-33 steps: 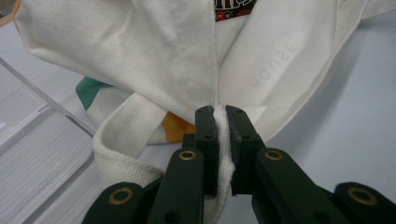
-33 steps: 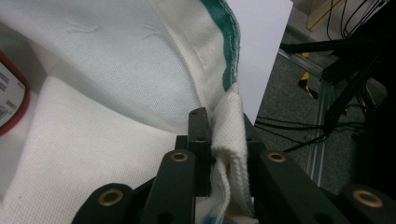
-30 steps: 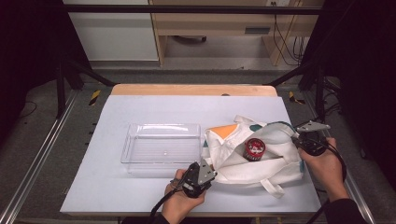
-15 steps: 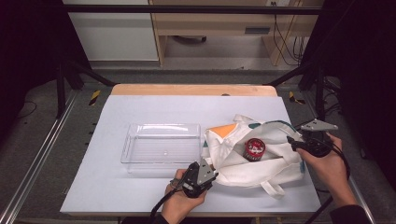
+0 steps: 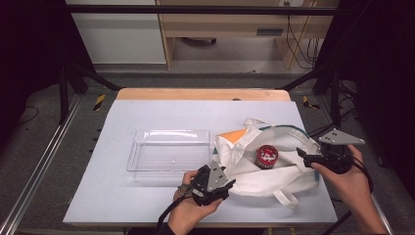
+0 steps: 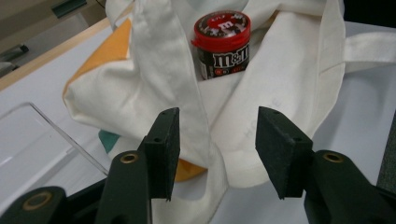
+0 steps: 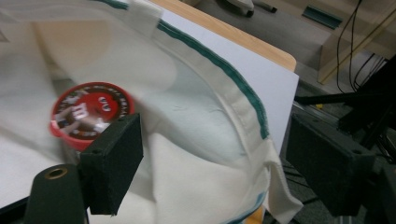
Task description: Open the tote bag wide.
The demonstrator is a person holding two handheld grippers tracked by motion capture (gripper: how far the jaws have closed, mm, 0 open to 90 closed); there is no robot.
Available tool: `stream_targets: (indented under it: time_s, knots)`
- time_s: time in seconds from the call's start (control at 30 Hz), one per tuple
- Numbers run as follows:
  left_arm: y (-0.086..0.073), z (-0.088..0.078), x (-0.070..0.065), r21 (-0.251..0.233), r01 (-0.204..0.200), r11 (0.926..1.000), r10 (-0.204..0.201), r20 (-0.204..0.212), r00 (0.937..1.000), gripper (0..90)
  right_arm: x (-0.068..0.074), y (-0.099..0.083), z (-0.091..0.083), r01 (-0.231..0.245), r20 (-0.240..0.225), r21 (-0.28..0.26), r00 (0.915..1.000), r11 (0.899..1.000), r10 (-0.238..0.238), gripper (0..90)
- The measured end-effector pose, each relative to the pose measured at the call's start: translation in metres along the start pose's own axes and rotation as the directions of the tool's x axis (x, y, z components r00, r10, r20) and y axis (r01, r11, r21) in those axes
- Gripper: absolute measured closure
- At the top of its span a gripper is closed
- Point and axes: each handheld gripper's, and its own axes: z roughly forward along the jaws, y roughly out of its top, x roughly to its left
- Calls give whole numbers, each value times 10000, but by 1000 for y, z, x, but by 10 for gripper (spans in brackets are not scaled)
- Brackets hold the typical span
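Note:
A white cloth tote bag (image 5: 254, 178) with green trim lies on the right half of the table. Inside it sits a red-lidded candy tub (image 5: 267, 155), with an orange flat item (image 5: 232, 135) at the far left of the bag's mouth. My left gripper (image 5: 226, 185) is at the bag's near-left edge. Its jaws have just been opening, and in the left gripper view (image 6: 215, 154) a fold of the bag (image 6: 289, 70) lies loose between them, unpressed. My right gripper (image 5: 301, 155) hovers at the bag's right rim. Its jaws have also just been opening and stand wide (image 7: 219, 163) above the cloth (image 7: 196, 116).
A clear plastic tray (image 5: 169, 132) stands left of the bag on the pale table (image 5: 171, 112). A bag strap (image 5: 286, 198) trails toward the front edge. Black frame posts and cables stand beyond the table's right side.
Both grippers have opened and let go of the bag's edges. The right hand has moved right and up, away from the tub. The left hand has lifted slightly.

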Motion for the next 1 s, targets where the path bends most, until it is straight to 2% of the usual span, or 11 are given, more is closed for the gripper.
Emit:
stream_targets:
  time_s: [0.17,0.33,0.5,0.6,0.67,0.77,0.87,0.93,1.0]
  knots:
    - [13,0,4,-60,-130,9999,130,-1,9999,473,7,-2,-9,56,-287,-186,9996,9998,-61,192]
    - [24,7,10,238,-368,9990,365,129,9992,438,19,-1,-20,382,-736,-379,9964,9985,-410,182]
    - [31,10,16,472,-511,9976,498,289,9983,406,31,-2,-19,623,-1102,-399,9917,9973,-663,171]
    - [41,14,24,465,-810,9956,793,380,9961,389,39,-1,-16,726,-1345,-270,9880,9970,-756,144]
    - [47,15,28,643,-823,9945,811,208,9965,364,42,1,-15,876,-1425,-215,9857,9959,-898,142]
    - [56,16,32,656,-932,9935,928,87,9956,330,45,3,-15,982,-1593,-254,9820,9948,-1010,130]
    - [62,21,35,641,-811,9946,810,49,9967,316,48,2,-16,1185,-1728,-300,9774,9925,-1219,103]
    - [66,27,37,629,-792,9949,789,70,9969,303,50,-2,-18,1186,-1638,-302,9789,9925,-1220,88]
    - [67,29,38,626,-716,9955,707,167,9974,297,51,-6,-20,1109,-1766,-269,9777,9935,-1139,84]
